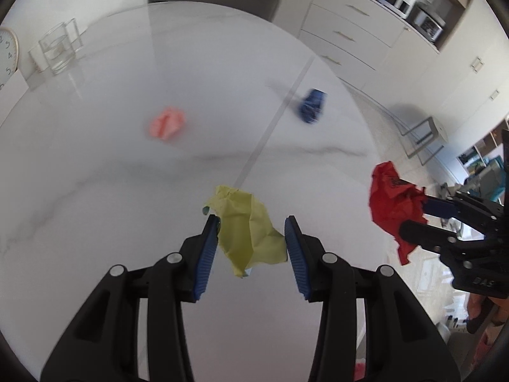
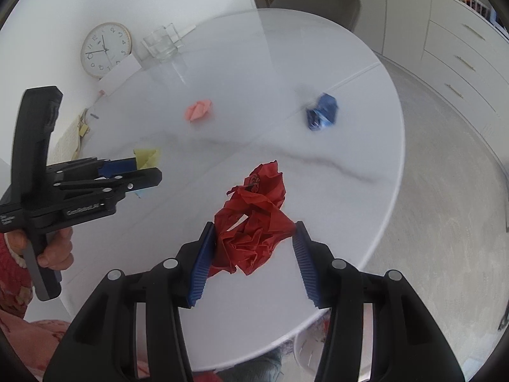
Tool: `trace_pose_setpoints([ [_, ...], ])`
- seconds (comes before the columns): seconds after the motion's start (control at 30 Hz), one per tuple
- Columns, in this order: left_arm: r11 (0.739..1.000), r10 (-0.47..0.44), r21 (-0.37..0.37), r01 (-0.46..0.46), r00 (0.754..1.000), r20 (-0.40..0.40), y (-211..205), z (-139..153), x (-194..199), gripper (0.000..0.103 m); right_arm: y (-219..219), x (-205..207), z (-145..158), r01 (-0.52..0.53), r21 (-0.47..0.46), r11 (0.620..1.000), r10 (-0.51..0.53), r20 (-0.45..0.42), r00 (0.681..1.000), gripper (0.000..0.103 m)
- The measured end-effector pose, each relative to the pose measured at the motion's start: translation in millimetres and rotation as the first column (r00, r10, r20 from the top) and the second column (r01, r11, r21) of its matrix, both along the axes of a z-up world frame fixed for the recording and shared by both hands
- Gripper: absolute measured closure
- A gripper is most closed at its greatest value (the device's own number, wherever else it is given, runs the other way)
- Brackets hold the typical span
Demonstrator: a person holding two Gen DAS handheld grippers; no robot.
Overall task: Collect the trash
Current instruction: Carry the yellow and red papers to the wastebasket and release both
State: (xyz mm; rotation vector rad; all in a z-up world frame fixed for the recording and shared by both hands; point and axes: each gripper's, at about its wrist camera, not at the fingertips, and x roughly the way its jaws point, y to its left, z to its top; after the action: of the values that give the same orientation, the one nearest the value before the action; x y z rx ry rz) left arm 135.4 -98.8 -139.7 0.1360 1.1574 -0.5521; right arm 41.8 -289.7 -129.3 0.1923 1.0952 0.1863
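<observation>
In my right wrist view, the right gripper [image 2: 253, 248] clamps a crumpled red paper [image 2: 254, 219] between its blue pads [image 2: 200, 264], above the near edge of the round white table [image 2: 366, 159]. At the left edge, I see the left gripper [image 2: 149, 172] pinching yellow paper [image 2: 147, 156]. A pink wad [image 2: 198, 111] and a blue wad [image 2: 322, 112] lie well apart mid-table. A glass [image 2: 160, 44] stands at the far-left edge, beside a clock [image 2: 105, 49].

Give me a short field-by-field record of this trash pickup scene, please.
left gripper: shut on yellow paper
right gripper: shut on red paper
pink paper: lying on table
blue paper: lying on table, near far right edge
glass: far side of table
clock: leaning beside glass
</observation>
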Motion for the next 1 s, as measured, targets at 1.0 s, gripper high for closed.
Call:
trace_pose_setpoints([
  [1.0,0.961,-0.277,0.028,0.277,0.96,0.026,-133,24,-179,0.06,-119,-179,-85,0.305,-0.068,0.95,-0.312,-0.193,0.93,0.016],
])
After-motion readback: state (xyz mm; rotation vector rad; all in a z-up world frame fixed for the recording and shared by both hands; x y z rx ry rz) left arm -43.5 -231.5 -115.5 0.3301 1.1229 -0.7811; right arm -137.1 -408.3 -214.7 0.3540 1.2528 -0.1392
